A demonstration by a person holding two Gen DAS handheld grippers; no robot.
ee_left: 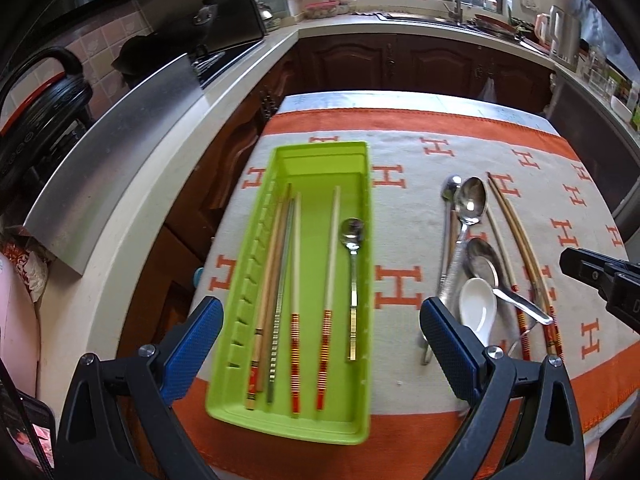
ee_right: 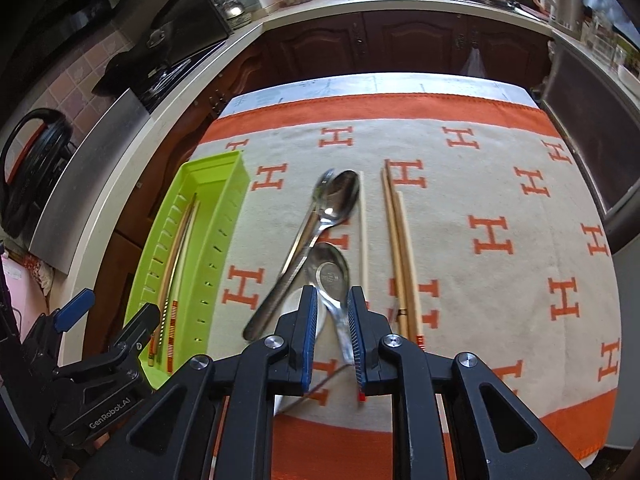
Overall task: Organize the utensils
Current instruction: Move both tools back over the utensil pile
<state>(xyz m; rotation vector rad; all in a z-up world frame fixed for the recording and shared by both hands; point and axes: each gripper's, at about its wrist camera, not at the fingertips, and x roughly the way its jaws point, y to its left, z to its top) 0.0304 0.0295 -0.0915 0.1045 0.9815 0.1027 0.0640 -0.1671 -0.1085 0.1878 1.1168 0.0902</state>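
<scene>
Right gripper (ee_right: pixel 333 320) narrowly parted around short steel spoon (ee_right: pixel 330 276), not clamping; risk of nudging white ceramic spoon (ee_left: pixel 478 312). Left gripper (ee_left: pixel 320 320) wide open, empty.

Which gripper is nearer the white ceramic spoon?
Right. The right gripper hangs directly over the white ceramic spoon, fingers narrowly apart above the pile. The left gripper straddles the green tray beside it.

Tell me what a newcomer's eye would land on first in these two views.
The lime green tray on the left of the orange-and-cream H-patterned cloth, already holding chopsticks and one metal spoon. Next, the loose pile to its right: steel spoons, a white ceramic spoon and more chopsticks, with the right claw just above them.
</scene>
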